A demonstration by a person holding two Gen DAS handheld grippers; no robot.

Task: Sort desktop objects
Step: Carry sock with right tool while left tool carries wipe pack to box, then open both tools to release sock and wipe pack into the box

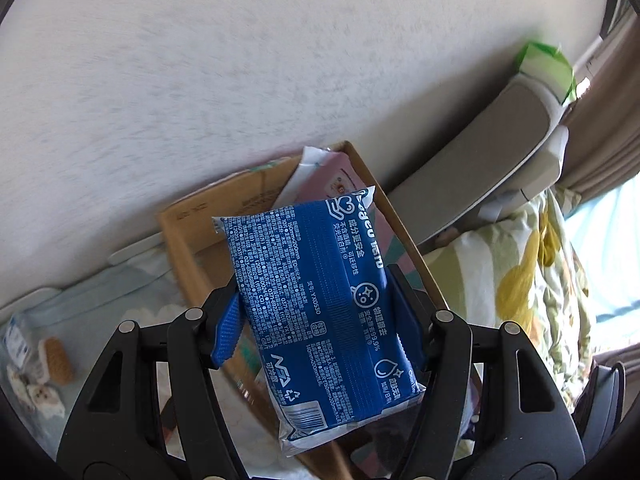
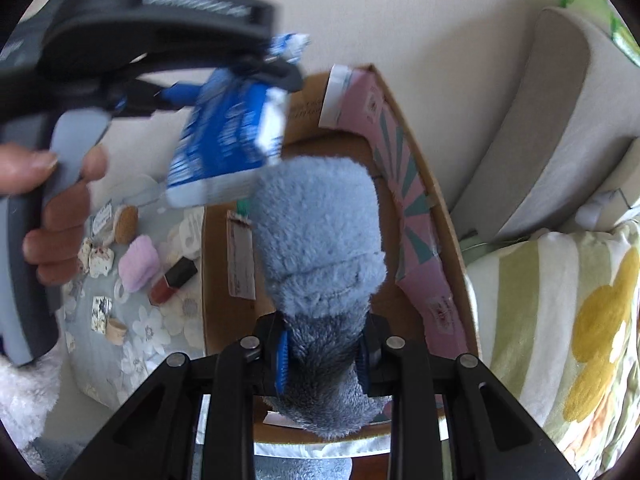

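The left hand-held gripper (image 1: 320,312) grasps a blue wipes pack (image 1: 324,312) between its blue-padded fingers (image 1: 228,332), holding it in the air over an open cardboard box (image 1: 180,232). The pack stands tilted, its printed back toward the camera, and it hides most of the box interior in the left wrist view. A pink packet (image 1: 340,176) leans against the box's far right wall, only its top showing behind the pack.

In the right wrist view, the right hand-held gripper (image 2: 322,360) is clenched on a fluffy blue slipper (image 2: 316,240), which hangs over the same box (image 2: 436,208). The slipper's near end runs under the gripper and is cut off by the frame's bottom edge. The pink packet (image 2: 404,216) lies along the right inner wall. A paper label (image 2: 241,258) lies on the box floor, partly hidden by the slipper.

At upper left, blurred by motion, the left gripper (image 2: 256,64) and the pack (image 2: 232,136) appear, with the person's hand (image 2: 52,216) around the grey handle.

Left of the box, on a floral cloth (image 2: 148,332), sit small items: a pink fuzzy thing (image 2: 138,264), a dark red bottle (image 2: 174,280), a biscuit-like oval (image 2: 126,224) and several small wrapped pieces, too small to identify. To the right lie a grey cushion (image 2: 560,128) and a flowered quilt (image 2: 568,312).
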